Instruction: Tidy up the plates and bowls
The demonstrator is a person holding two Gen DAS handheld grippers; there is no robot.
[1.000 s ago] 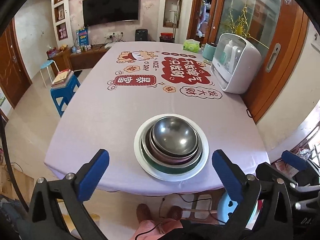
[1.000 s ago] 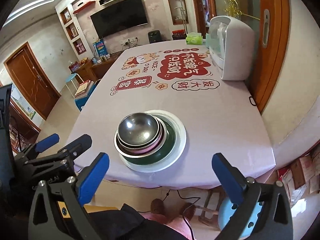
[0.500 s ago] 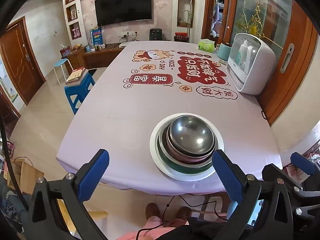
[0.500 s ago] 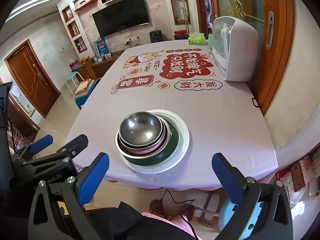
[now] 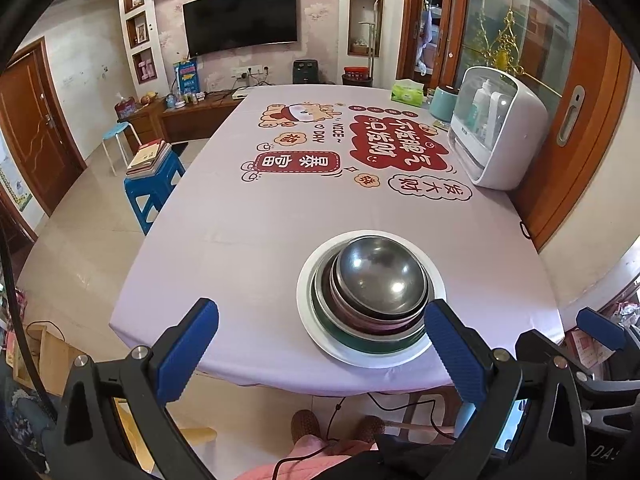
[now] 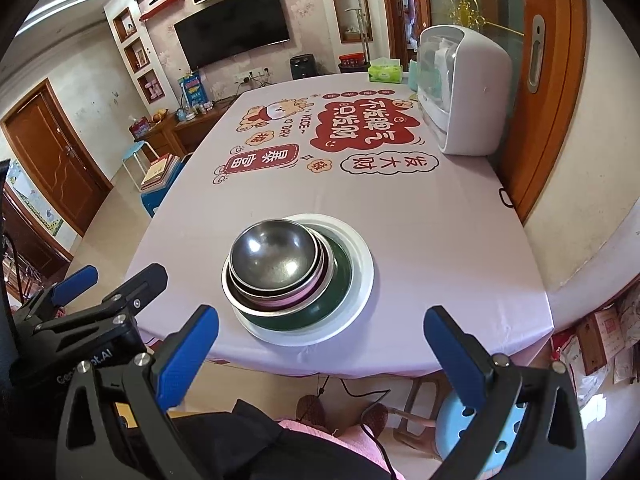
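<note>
Hand-held gripper left (image 5: 322, 342), right (image 6: 322, 342): jaws spread; bowls (image 5: 380, 276) nested upright, white plate (image 5: 308, 320)

My left gripper (image 5: 322, 344) and right gripper (image 6: 320, 344) hang spread wide, empty; the left apparently at my right's nine o'clock.
</note>
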